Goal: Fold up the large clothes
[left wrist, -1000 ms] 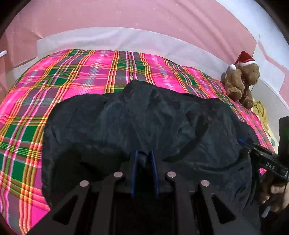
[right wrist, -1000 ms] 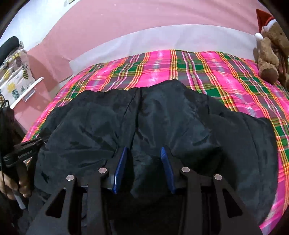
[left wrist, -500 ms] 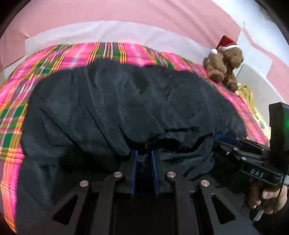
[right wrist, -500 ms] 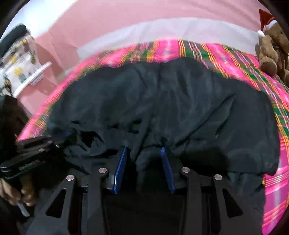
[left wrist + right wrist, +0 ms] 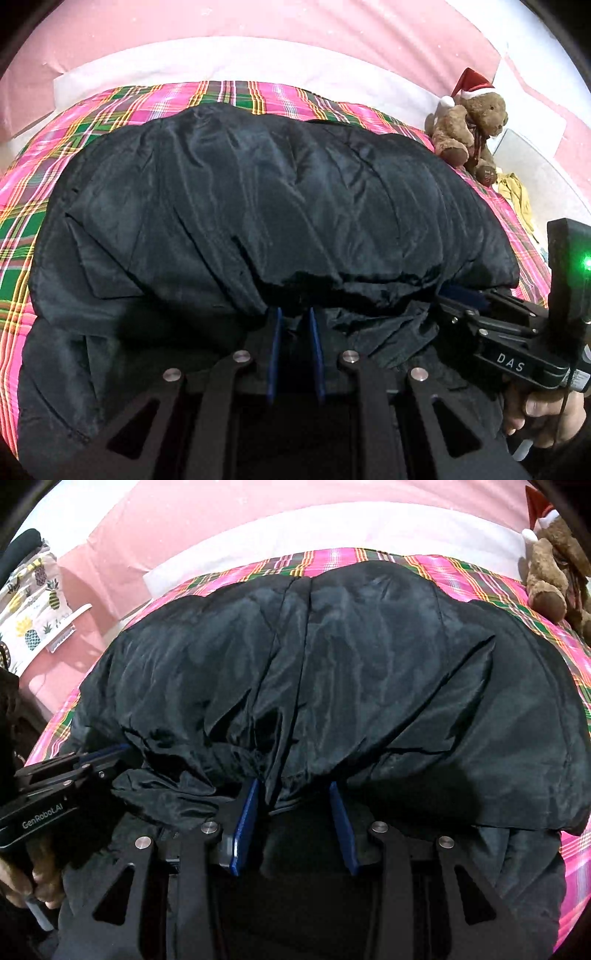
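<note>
A large black jacket (image 5: 277, 199) lies folded over on itself on a pink and green plaid bedspread (image 5: 44, 147). My left gripper (image 5: 294, 318) is shut on the jacket's gathered edge at the near side, with fabric pinched between the blue pads. In the right wrist view the same jacket (image 5: 351, 664) bulges ahead, and my right gripper (image 5: 293, 789) is shut on a thick bunch of its edge. Each gripper shows in the other's view: the right gripper (image 5: 461, 295) at the right, the left gripper (image 5: 107, 753) at the left, both on the same fold edge.
A brown teddy bear (image 5: 465, 122) in a red hat sits at the bed's far right corner, beside a yellow cloth (image 5: 517, 195). A pink wall rises behind the bed. Pineapple-print fabric (image 5: 33, 602) hangs at the left. A person's hand (image 5: 543, 413) holds the right gripper's handle.
Both grippers have drawn the jacket's gripped edge toward the near side of the bed, folding it over the lower part. The jacket now fills more of both views.
</note>
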Action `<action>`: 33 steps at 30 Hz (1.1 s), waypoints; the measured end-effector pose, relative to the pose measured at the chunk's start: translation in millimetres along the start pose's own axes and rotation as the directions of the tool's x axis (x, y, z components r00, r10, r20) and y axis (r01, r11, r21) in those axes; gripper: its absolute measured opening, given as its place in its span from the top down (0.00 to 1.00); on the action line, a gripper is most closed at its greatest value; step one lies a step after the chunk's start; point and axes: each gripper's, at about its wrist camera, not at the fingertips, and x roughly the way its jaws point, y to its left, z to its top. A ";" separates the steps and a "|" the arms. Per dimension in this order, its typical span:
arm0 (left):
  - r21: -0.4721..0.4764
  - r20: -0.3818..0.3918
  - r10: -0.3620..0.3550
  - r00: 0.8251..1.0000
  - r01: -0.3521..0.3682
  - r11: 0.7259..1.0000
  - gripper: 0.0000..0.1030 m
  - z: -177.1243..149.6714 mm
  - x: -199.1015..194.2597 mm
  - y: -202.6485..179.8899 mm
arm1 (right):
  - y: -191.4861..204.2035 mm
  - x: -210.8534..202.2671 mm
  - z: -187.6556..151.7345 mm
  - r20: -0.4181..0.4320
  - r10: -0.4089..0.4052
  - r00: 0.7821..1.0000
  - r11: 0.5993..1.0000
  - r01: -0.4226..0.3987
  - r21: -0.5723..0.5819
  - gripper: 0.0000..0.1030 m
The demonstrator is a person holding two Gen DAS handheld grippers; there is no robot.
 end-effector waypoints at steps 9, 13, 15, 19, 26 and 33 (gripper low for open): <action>0.018 0.036 0.041 0.998 -0.042 0.999 0.83 -1.6 -35.2 -15.2 | 5.9 -47.9 -2.8 0.048 0.008 0.999 1.000 -0.009 0.018 0.60; 0.033 0.080 0.044 0.996 -0.047 0.998 0.83 -13.9 -74.1 -19.6 | 13.1 -91.2 -18.4 0.095 0.018 0.995 1.000 -0.019 0.008 0.60; 0.035 0.101 0.050 0.994 -0.054 0.998 0.83 -22.6 -92.2 -18.9 | 14.8 -115.8 -31.6 0.122 0.017 0.992 1.000 -0.018 0.010 0.57; 0.020 0.128 0.054 0.990 -0.057 0.998 0.76 -47.8 -126.3 -13.8 | 13.0 -151.0 -60.2 0.152 0.007 0.988 1.000 -0.011 0.027 0.47; -0.018 0.136 0.088 0.987 -0.087 0.996 0.70 -93.4 -162.6 -4.6 | -1.1 -186.3 -107.5 0.153 -0.019 0.988 0.997 0.007 0.077 0.47; -0.072 0.136 0.125 0.983 -0.116 0.991 0.66 -125.5 -185.6 11.8 | -17.8 -204.7 -138.5 0.147 -0.035 0.989 0.989 0.013 0.148 0.47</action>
